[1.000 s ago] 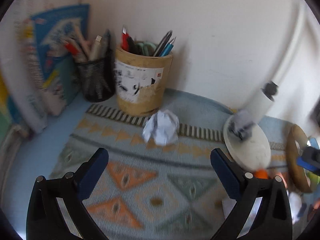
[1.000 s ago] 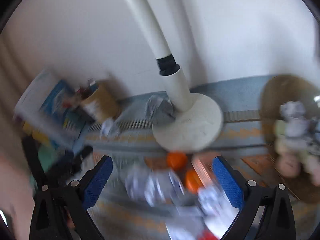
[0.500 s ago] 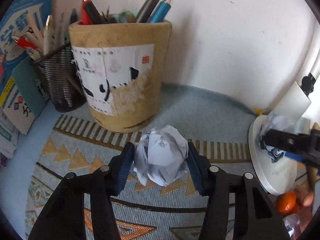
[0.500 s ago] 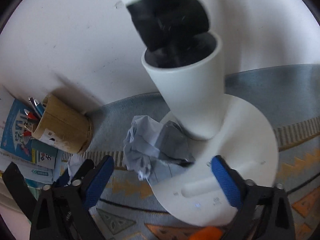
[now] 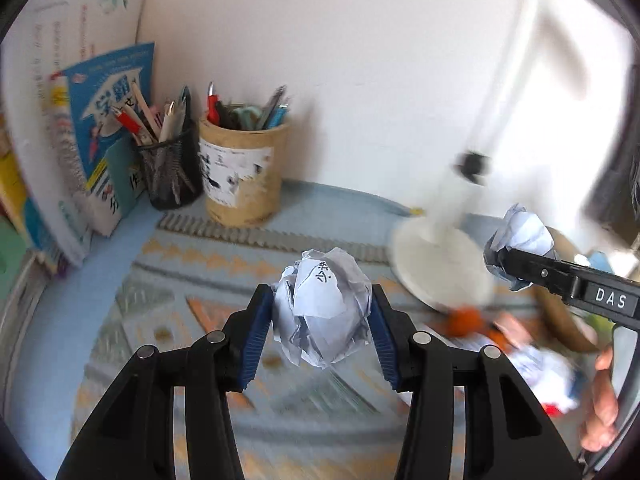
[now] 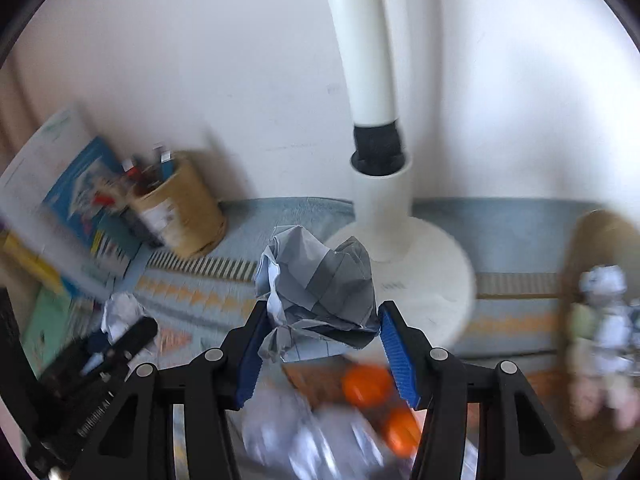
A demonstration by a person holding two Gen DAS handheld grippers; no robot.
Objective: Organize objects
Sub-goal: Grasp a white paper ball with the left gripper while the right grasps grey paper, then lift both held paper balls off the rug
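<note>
Your left gripper (image 5: pixel 322 316) is clamped on a white crumpled paper ball (image 5: pixel 322 312) with handwriting on it; its blue pads press both sides, having just closed in on it. The ball hangs above the patterned mat (image 5: pixel 192 280), in front of the lamp base (image 5: pixel 436 264) and to its left.

Your right gripper (image 6: pixel 320 344) has also just been closing, and its pads now pinch a grey-blue crumpled paper wad (image 6: pixel 320 284). That wad sits in front of the white lamp base (image 6: pixel 432 276), overlapping its left edge in the right wrist view. From the left wrist view the same wad (image 5: pixel 520 240) shows at the tip of the right gripper (image 5: pixel 504 260), just right of the lamp base.

Left of the lamp base, against the wall, stand a cardboard pen pot (image 5: pixel 240 176) and a black mesh pen cup (image 5: pixel 172 172), touching side by side, with books (image 5: pixel 108 128) leaning beyond them. Two orange items (image 6: pixel 368 384) lie blurred in front of the lamp base; a woven basket (image 6: pixel 600 240) holding more paper balls sits to its right.
</note>
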